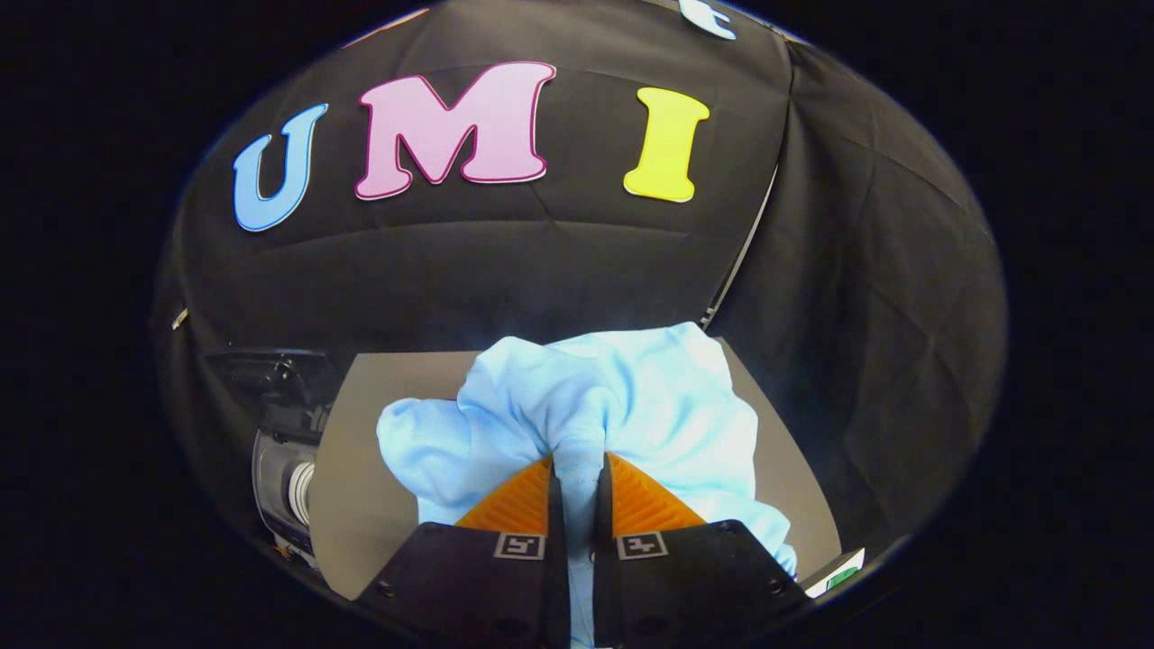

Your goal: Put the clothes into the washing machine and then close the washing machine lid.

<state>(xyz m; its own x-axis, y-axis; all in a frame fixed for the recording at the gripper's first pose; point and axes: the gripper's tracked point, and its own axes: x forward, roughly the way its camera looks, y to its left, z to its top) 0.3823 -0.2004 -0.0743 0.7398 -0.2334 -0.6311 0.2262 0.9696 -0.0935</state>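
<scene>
A pale blue garment (pixel 595 406) bunches up just ahead of my fingers, over the grey tabletop (pixel 361 487). My gripper (pixel 577 470) is shut on a fold of that garment, and the cloth is pinched in the narrow gap between both fingers. The rest of the cloth spreads out to either side and hangs down past the right finger. Off the table's left side, lower down, stands the washing machine (pixel 284 451), dark on top with a light body; its lid and opening are too dim to make out.
Black cloth walls close the booth behind the table and to the right. A white strip (pixel 741 252) runs down the corner between the two walls. A small white and green item (pixel 834 573) lies at the table's near right corner.
</scene>
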